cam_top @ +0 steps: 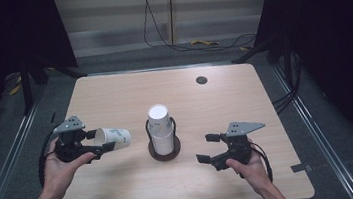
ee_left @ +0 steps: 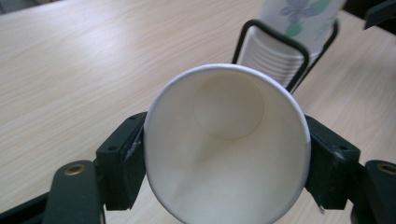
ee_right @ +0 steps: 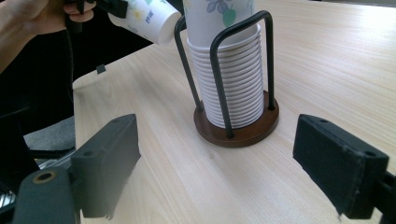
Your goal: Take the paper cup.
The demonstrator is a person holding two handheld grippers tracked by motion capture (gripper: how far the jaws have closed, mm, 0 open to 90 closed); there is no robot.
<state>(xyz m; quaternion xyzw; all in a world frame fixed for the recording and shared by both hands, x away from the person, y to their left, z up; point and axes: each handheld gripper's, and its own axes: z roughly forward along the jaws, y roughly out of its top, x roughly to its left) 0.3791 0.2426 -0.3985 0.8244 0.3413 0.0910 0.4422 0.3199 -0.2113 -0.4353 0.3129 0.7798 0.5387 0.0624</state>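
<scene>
A white paper cup (cam_top: 113, 137) with a flower print lies level in my left gripper (cam_top: 99, 140), whose jaws are shut on its rim end. Seen from the left gripper view, the cup's open mouth (ee_left: 226, 144) faces the camera and its wall is squeezed slightly oval between the pads. A stack of upside-down paper cups (cam_top: 161, 129) stands in a black wire holder on a round brown base (cam_top: 165, 152) at the table's middle. My right gripper (cam_top: 209, 148) rests open to the right of the holder, its jaws (ee_right: 215, 172) pointing at the stack (ee_right: 231, 88) with nothing between them.
The light wooden table (cam_top: 215, 100) has a small dark round grommet (cam_top: 201, 80) near its far edge. Cables (cam_top: 173, 42) lie on the floor behind the table. A small grey tag (cam_top: 298, 168) sits at the table's right front corner.
</scene>
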